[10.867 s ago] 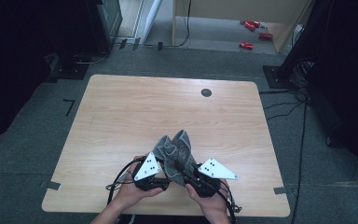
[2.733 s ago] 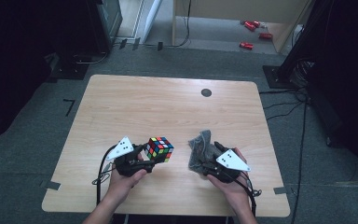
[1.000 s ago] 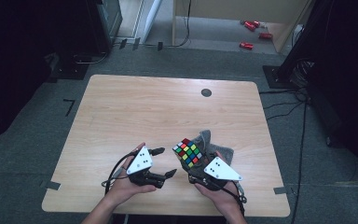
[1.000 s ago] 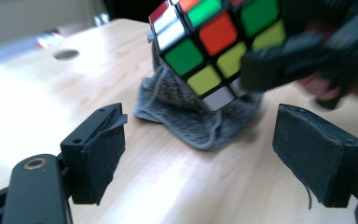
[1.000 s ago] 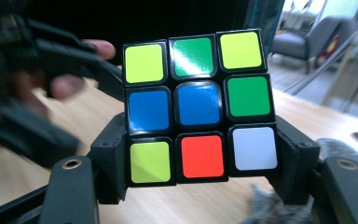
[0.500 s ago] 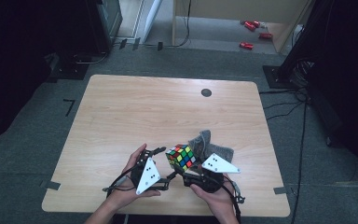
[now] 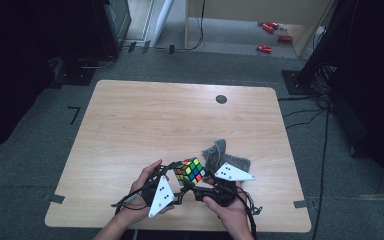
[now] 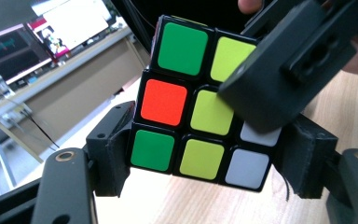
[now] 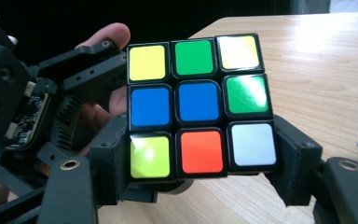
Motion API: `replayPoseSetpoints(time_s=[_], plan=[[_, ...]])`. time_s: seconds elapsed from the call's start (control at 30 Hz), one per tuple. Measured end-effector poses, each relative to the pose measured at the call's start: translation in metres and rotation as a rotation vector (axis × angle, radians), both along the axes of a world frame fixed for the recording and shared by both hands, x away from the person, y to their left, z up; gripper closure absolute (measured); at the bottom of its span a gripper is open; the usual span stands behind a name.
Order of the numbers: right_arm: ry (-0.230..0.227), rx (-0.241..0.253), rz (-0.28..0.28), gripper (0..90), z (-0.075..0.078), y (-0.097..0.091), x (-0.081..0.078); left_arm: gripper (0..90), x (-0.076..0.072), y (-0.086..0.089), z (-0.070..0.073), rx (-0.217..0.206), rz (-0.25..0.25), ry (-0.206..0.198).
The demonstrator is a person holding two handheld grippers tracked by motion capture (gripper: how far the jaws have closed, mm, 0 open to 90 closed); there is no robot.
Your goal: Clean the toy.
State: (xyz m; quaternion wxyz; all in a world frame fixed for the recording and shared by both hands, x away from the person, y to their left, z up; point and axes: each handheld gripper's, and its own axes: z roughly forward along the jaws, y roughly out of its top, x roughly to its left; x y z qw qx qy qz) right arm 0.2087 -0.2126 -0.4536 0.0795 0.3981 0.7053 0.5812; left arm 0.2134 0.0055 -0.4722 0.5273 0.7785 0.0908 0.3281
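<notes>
You had a light wooden bench (image 7: 145, 120) with a dark round hole (image 7: 221, 99) at its far edge; a crumpled grey cloth (image 7: 223, 156) lay just beyond your right tool (image 7: 200, 186).

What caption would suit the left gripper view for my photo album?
Two grippers share one puzzle cube: the left gripper clamps its bottom row while the right gripper grips from above.

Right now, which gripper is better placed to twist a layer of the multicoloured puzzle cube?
Probably the left gripper: its jaws have just closed across the bottom row of the multicoloured puzzle cube, while the right gripper already clamps another row and can steady it.
</notes>
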Motion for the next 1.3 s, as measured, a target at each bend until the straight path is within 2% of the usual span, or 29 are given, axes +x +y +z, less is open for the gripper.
replayPoseSetpoints(time_s=[0.07, 0.2, 0.27, 0.3, 0.33, 0.37, 0.4, 0.47, 0.57, 0.63, 0.77, 0.87, 0.97, 1.03, 1.1, 1.2, 1.3], plan=[[0.003, 0.028, 0.009, 32.1, 0.002, -0.005, 0.001, 32.3, 0.002, 0.002, 0.001, -0.016, 0.013, 0.015], [-0.006, 0.111, 0.003, 30.0, 0.008, -0.024, 0.004, 33.5, 0.012, 0.014, 0.003, -0.074, 0.059, 0.089], [-0.035, 0.113, -0.040, 30.0, 0.012, -0.035, 0.005, 33.6, 0.018, 0.020, 0.004, -0.102, 0.079, 0.125], [-0.054, 0.093, -0.073, 29.3, 0.012, -0.040, 0.006, 33.6, 0.020, 0.023, 0.005, -0.112, 0.086, 0.142], [-0.080, 0.044, -0.114, 28.6, 0.010, -0.044, 0.008, 33.7, 0.022, 0.025, 0.005, -0.120, 0.092, 0.157], [-0.098, -0.027, -0.160, 29.1, 0.007, -0.047, 0.010, 33.7, 0.023, 0.026, 0.005, -0.127, 0.097, 0.168], [-0.101, -0.093, -0.200, 28.9, 0.003, -0.051, 0.013, 33.7, 0.024, 0.027, 0.005, -0.133, 0.099, 0.180], [-0.072, -0.190, -0.243, 26.0, -0.009, -0.056, 0.020, 33.7, 0.025, 0.026, 0.005, -0.131, 0.112, 0.191], [0.000, -0.337, -0.269, 24.6, -0.031, -0.059, 0.030, 33.7, 0.027, 0.025, 0.003, -0.109, 0.131, 0.207], [0.033, -0.406, -0.278, 25.4, -0.044, -0.060, 0.034, 33.7, 0.027, 0.024, 0.002, -0.104, 0.130, 0.219], [0.076, -0.472, -0.301, 31.4, -0.059, -0.063, 0.038, 33.7, 0.027, 0.024, 0.001, -0.111, 0.115, 0.240], [0.106, -0.471, -0.307, 42.6, -0.062, -0.064, 0.038, 33.7, 0.027, 0.024, 0.002, -0.115, 0.112, 0.253], [0.153, -0.407, -0.288, 59.1, -0.064, -0.066, 0.038, 33.8, 0.027, 0.025, 0.002, -0.125, 0.097, 0.282], [0.159, -0.399, -0.278, 66.4, -0.063, -0.066, 0.037, 33.8, 0.026, 0.025, 0.003, -0.128, 0.078, 0.306], [0.158, -0.386, -0.258, 70.2, -0.059, -0.066, 0.036, 33.9, 0.026, 0.023, 0.002, -0.120, 0.068, 0.307], [0.110, -0.277, -0.234, 71.0, -0.049, -0.063, 0.032, 33.9, 0.025, 0.021, 0.001, -0.111, 0.055, 0.314], [0.020, -0.131, -0.215, 70.9, -0.028, -0.059, 0.022, 33.9, 0.025, 0.019, -0.001, -0.097, 0.047, 0.324]])
